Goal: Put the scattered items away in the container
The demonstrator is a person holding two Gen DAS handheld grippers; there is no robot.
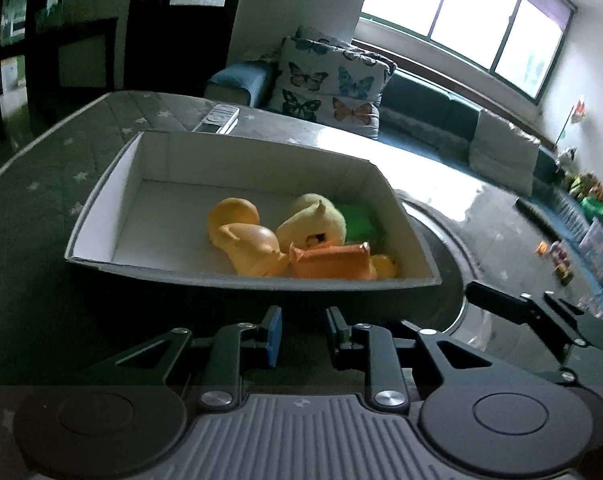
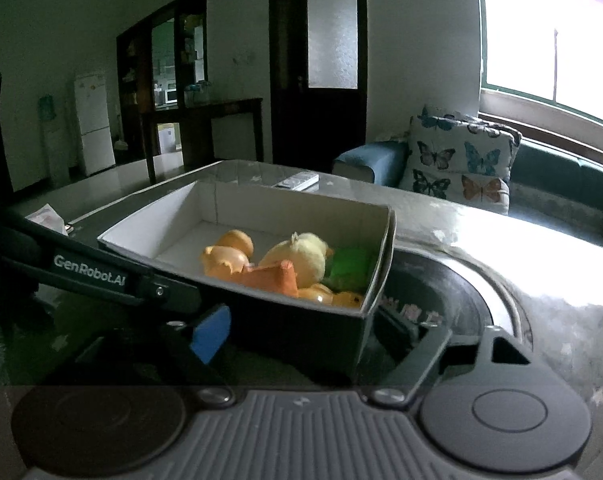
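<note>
Blue-padded left gripper [image 1: 301,334] sits low before the box, jaws a narrow gap apart, gripping nothing. Ahead, the white-lined cardboard box [image 1: 149,168] rests on the star-print tablecloth [image 1: 41,184], holding an orange rubber duck [image 1: 245,240], a pale yellow plush chick [image 1: 313,220], a green toy [image 1: 359,222] and an orange block toy [image 1: 333,264], all bunched at its right end. Right gripper [image 2: 301,328] is spread wide around the box's near corner, touching nothing that shows. Only this view reads "GenRobot.AI" on the left tool's arm [image 2: 89,274]. A white remote control [image 1: 217,119] lies beyond the box.
</note>
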